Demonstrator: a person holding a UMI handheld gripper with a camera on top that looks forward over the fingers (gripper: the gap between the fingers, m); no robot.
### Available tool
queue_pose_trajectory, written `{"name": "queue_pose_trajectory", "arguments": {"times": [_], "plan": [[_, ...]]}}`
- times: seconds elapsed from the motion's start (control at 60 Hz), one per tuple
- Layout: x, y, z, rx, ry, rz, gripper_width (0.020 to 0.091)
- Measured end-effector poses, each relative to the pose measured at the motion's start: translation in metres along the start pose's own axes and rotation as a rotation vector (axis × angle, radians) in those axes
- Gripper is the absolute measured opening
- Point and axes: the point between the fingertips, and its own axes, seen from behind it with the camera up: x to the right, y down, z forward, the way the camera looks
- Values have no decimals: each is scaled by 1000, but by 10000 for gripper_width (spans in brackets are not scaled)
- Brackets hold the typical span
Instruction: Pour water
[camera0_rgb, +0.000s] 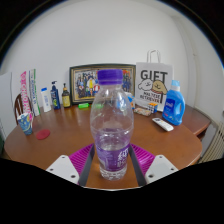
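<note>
- One round wooden worktop (60, 140) is seen filling the lower half of the frame, with its far rim curving across the middle.
- One clear water bottle (112, 125) is seen at the centre of the frame, standing upright on the worktop. Its long axis runs vertically, with the purple cap (110, 75) pointing straight up and the base resting near the bottom centre. A purple label is wrapped around its lower part.
- One tool (112, 162) is shown at the bottom of the frame. Its two fingers are spread wide, one at lower left and one at lower right, with the pink pads (81, 158) facing inward. The bottle is placed between them. Whether the pads press on the bottle cannot be told, because the bottle hides the inner edges of both pads.
- One white paper bag (154, 85) printed with "GIFT" is set upright at upper right, against the wall.
- One framed picture (88, 83) is propped at the back, left of the bottle's cap.
- One blue jug (174, 104) with a handle is seen at right, below the bag.
- Several small bottles (55, 96) are lined up at upper left; three can be counted.
- One flat printed pack (22, 100) is leaned at the far left.
- One small white device (162, 124) is laid at right, near the jug.
- One small red disc (43, 133) is laid at left on the worktop.
</note>
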Motion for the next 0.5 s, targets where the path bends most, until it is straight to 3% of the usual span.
{"name": "queue_pose_trajectory", "arguments": {"times": [0.05,0.067,0.15,0.25,0.5], "plan": [[1,-1,4,16,-3,-8,584],[3,-3,5,25,2,-10,505],[3,-4,8,47,3,-15,467],[3,-4,10,47,11,-35,369],[0,-37,12,49,95,-193,343]]}}
